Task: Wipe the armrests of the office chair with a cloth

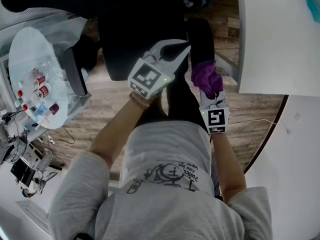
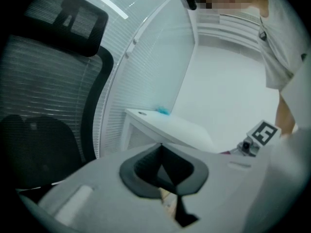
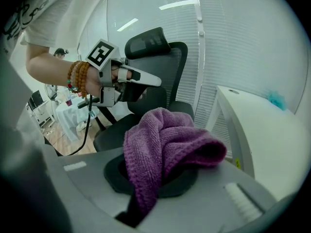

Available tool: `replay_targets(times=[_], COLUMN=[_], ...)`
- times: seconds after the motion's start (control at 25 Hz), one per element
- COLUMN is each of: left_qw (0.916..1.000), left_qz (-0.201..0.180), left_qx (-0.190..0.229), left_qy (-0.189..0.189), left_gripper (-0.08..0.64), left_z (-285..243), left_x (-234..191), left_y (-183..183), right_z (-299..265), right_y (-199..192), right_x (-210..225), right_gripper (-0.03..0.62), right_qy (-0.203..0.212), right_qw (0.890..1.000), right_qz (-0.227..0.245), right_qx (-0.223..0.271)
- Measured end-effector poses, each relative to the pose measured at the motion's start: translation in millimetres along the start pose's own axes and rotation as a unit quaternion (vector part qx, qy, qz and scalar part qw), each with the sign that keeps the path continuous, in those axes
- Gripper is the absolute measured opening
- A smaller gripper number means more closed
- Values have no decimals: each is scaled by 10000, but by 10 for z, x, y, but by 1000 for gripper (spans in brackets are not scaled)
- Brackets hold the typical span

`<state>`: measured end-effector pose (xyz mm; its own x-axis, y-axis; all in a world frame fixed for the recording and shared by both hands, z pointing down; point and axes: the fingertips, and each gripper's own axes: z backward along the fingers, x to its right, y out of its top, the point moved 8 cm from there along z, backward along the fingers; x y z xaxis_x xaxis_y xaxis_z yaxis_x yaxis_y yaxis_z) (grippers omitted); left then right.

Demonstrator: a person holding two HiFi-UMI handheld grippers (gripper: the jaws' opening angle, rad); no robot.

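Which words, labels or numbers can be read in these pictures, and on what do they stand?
Grey T-shirt: dark print with lettering, too blurred to read.
Small bottles on the round white table: labels too small to read.
Left tool and right tool: black square markers only, no words.
Purple knitted cloth: no label shows.

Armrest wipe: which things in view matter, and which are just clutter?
For the job: purple cloth, clamped in the right gripper; office chair; its armrest.

Lying about: white desk; teal object on it; small bottles on the round side table.
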<state>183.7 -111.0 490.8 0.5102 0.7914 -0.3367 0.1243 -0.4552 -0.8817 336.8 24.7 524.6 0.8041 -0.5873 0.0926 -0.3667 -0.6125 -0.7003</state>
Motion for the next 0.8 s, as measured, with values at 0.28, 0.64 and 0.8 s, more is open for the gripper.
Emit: replay_targets(times=[0.28,0.64,0.8], left_qw=[10000,9999,9998], left_qz=[10,83,102], left_qx=[5,32,31], left_qy=[73,138,151], left_gripper=[0,0,0], left_z=[30,56,69], left_x=[-10,-42,-72], left_y=[-7,-23,-22], right_z=[-166,-500,-631], right_y=[141,476,625], right_x=[118,357,459], right_gripper=[35,35,35], right_qy=[56,168,174], right_qw=[10000,9997,9993], right_qz=[-39,189,298], right_qx=[36,-70,-153])
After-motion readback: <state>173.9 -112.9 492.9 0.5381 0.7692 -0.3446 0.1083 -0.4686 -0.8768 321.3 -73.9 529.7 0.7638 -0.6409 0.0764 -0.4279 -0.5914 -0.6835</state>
